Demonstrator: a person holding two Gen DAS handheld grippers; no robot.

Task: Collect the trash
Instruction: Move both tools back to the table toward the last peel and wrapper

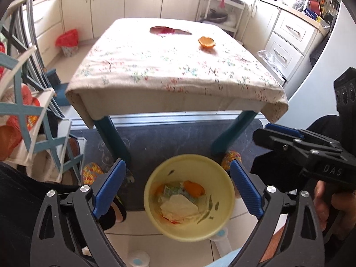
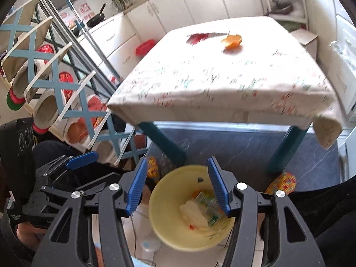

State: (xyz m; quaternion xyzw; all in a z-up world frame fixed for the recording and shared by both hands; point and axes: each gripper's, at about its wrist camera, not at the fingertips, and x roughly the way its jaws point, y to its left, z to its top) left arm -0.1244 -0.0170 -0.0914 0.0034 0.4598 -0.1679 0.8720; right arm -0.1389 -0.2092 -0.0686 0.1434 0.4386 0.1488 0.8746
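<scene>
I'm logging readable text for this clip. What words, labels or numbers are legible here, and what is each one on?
"DAS": raised letters on the black body of the right gripper, seen from the left wrist view.
White print on the left gripper body: too small to read.
Green-and-white packet in the yellow bin: print blurred.
Red paper signs on the far wall: unreadable.
Blue box on the counter: too small.

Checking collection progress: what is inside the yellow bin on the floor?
Inside the yellow bin: an orange peel piece, a white tissue and a greenish printed wrapper. Whatever lies beneath the tissue is covered.
</scene>
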